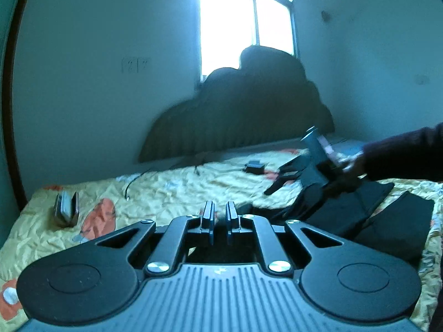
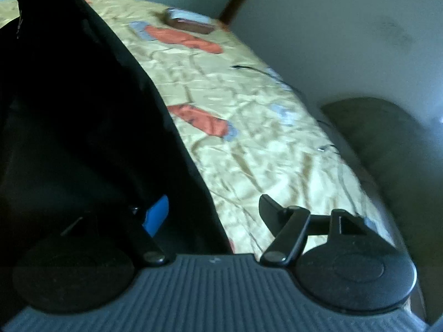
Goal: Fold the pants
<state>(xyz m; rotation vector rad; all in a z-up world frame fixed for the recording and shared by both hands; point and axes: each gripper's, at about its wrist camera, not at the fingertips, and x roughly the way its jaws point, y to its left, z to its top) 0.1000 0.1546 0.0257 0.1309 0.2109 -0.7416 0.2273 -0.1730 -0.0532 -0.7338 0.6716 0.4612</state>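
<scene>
Black pants [image 1: 360, 215] on a yellow bedspread [image 1: 166, 191].
Left view: left gripper [image 1: 220, 217] clenched, window [image 1: 243, 27] behind. Right view: right gripper [image 2: 210, 210] released, pants beside it.

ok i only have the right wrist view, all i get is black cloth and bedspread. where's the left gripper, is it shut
observer: The left gripper is shut, low over the yellow bedspread; I cannot tell whether any cloth is pinched in it.
operator: and where do the pants lie from there
observer: The black pants lie in flat panels to the right of it, below the right gripper.
operator: anything else on the bed near them
observer: A small black box sits beyond the pants, apart from them.
</scene>
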